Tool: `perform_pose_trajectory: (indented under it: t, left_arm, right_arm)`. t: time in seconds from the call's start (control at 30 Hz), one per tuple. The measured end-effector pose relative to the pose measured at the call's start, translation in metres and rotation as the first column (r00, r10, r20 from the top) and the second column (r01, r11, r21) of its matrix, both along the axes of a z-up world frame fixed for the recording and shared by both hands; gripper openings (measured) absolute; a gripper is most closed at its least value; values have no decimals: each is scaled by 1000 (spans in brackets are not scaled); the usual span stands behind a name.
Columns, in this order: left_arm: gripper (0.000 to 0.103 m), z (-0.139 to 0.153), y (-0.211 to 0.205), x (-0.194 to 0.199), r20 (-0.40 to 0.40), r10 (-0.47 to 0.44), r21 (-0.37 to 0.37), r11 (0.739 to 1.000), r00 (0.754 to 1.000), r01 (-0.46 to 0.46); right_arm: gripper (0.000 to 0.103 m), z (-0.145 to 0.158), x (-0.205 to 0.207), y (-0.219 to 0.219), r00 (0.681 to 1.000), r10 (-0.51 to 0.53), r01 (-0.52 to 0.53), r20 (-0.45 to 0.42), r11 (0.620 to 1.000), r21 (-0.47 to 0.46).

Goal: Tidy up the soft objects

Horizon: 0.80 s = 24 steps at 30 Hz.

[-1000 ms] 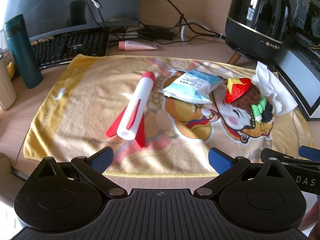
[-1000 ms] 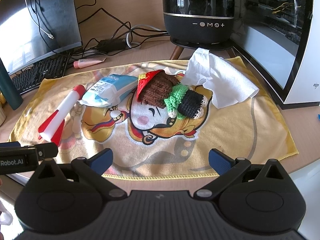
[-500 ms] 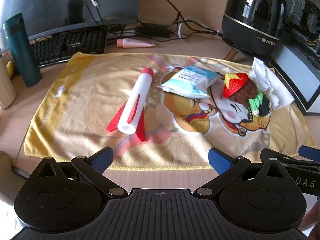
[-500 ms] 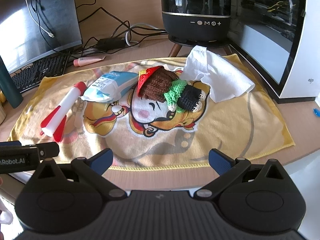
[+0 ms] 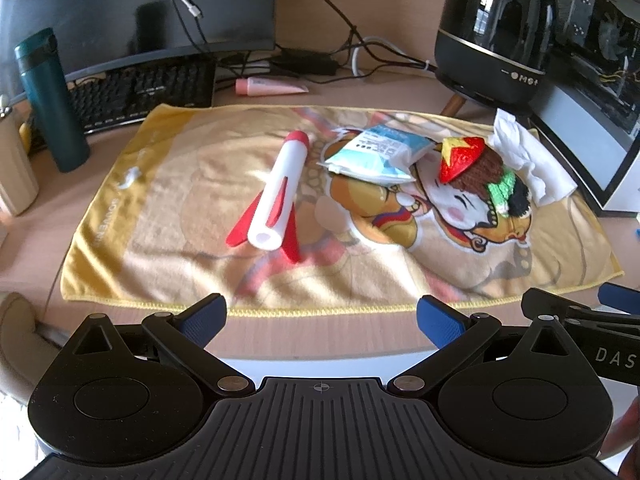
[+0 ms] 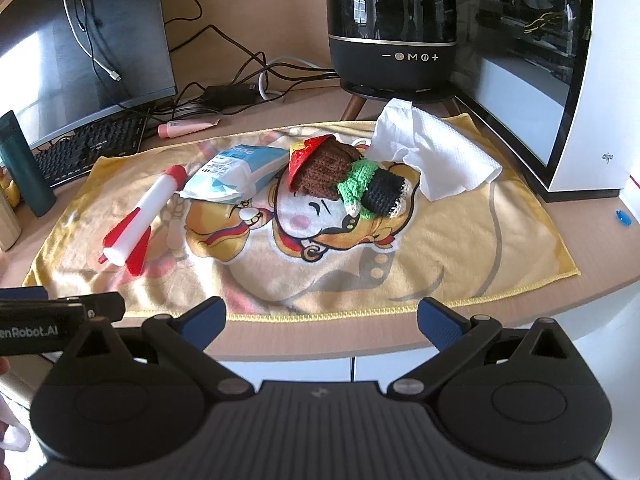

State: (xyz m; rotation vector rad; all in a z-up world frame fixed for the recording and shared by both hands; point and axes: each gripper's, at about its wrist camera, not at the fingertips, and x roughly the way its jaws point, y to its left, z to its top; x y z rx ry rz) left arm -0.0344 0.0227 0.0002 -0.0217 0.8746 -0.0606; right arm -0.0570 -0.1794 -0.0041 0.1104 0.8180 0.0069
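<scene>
A yellow cartoon-print towel (image 5: 168, 200) (image 6: 460, 264) lies spread on the desk. On it rest a white and red foam rocket (image 5: 280, 192) (image 6: 148, 216), a blue and white soft pack (image 5: 380, 152) (image 6: 240, 172), a crocheted doll with a red hat (image 5: 480, 172) (image 6: 344, 176) and a crumpled white tissue (image 5: 528, 164) (image 6: 432, 156). My left gripper (image 5: 320, 316) hangs open at the near desk edge, holding nothing. The right gripper (image 6: 320, 316) is open and empty too, back from the towel's front hem.
Behind the towel stand a black keyboard (image 5: 136, 92), a monitor (image 5: 120, 12), a pink tube (image 5: 268, 87) and cables. A teal bottle (image 5: 52, 100) stands at the left, a black round appliance (image 6: 392, 28) at the back right, a white computer case (image 6: 592, 80) at the right.
Both grippers have drawn back and up from the towel, so the desk's front edge now shows below them. The objects on the towel have not moved.
</scene>
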Motion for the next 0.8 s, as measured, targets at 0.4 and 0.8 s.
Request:
perform_pose_trajectory:
  t: [0.4,0.8]
  left_arm:
    - [103,3,-5,3,5,-18,0,1000,1000,18]
    - [103,-5,-26,71,-11,21,-40,999,1000,-22]
  right_arm:
    - [103,7,5,0,999,20,-19,28,999,-28]
    - [103,-4,75,-36,991,86,-84,98,996,-25]
